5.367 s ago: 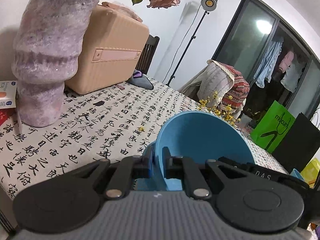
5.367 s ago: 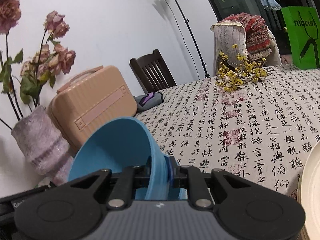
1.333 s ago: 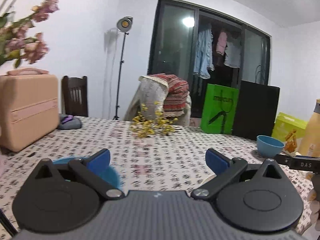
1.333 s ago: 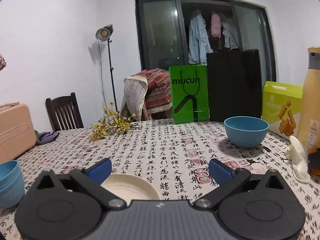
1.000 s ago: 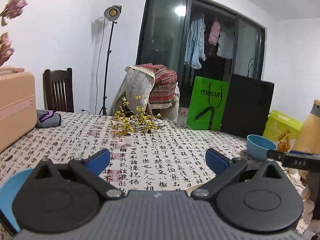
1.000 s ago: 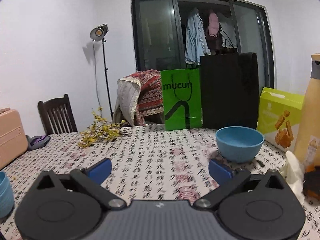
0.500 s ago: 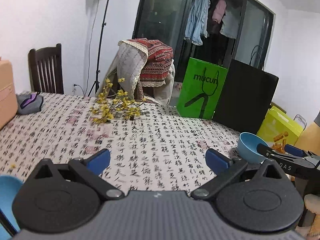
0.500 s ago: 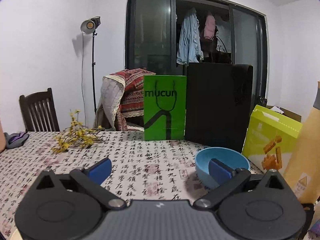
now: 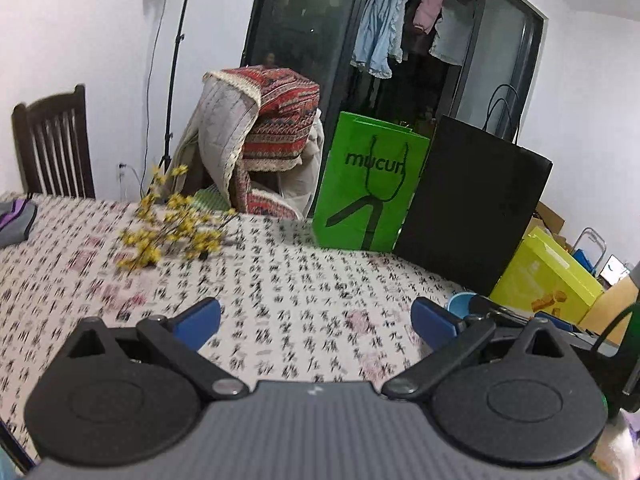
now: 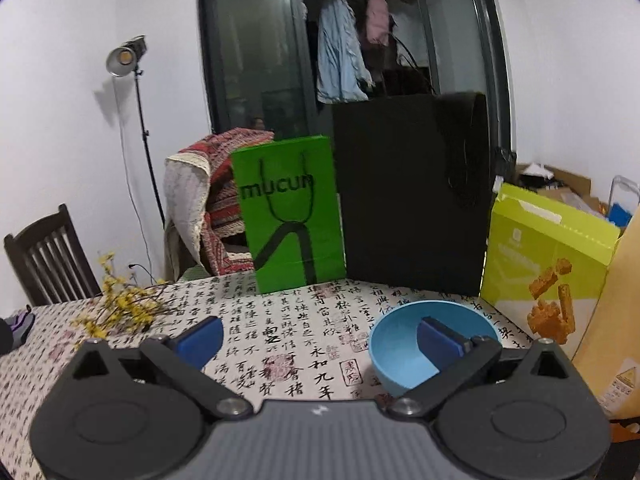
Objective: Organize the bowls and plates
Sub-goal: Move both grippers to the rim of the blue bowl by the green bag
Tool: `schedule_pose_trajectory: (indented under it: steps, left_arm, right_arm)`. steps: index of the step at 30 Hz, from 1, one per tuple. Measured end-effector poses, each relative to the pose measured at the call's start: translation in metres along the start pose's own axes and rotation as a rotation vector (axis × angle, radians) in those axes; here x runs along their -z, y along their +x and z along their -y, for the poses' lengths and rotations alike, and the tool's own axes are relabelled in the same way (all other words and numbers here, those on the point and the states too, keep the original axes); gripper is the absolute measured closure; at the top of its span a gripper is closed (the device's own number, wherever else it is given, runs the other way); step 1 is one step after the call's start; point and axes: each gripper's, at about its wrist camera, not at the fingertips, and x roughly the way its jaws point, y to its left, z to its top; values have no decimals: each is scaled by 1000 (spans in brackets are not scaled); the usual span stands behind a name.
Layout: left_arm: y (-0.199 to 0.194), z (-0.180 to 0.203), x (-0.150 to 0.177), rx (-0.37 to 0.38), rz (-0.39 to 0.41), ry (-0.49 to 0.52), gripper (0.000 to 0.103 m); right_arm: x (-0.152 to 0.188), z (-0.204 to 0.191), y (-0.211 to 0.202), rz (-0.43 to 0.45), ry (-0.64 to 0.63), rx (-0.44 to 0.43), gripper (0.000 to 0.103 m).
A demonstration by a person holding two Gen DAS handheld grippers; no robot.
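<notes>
Blue bowl point(image 10: 420, 354), at lower right of the right view on the counter point(image 10: 288, 320), has been closed in on by the wide, empty right tongs point(image 10: 320, 338), so pickup seems next; left tongs point(image 9: 316, 318) likewise wide, empty.

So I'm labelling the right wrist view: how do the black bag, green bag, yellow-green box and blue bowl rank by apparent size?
1. black bag, largest.
2. and 3. green bag and yellow-green box: too close to rank; the box is partly cut off.
4. blue bowl, smallest, though nearest the camera and partly hidden by a fingertip.
</notes>
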Motion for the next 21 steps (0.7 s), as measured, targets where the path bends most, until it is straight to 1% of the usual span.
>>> schedule_pose_trajectory:
  steps: [6,8,11,15,18,21]
  left_arm:
    - [38,25,-12,-28,-28,11,0]
    - [52,31,-16,-50,-39,12,0]
    - [73,38,-23,-84,-41,13,0]
    - [98,42,-28,-98,-74,-7,0]
    - [112,48,-28,-95,-101,-14,0]
    - [125,57,-29,-101,-112,-6,0]
  right_arm:
    - [-11,19,28,-35,41,29,0]
    - [-13,25,36,-37,63,28,0]
    - [-17,33,50,-39,93,52,0]
    - [-23,46,67,-38,149,52,0]
    - [-22,54,77,-24,168,88,0]
    - [-21,65,90,-30,172,135,0]
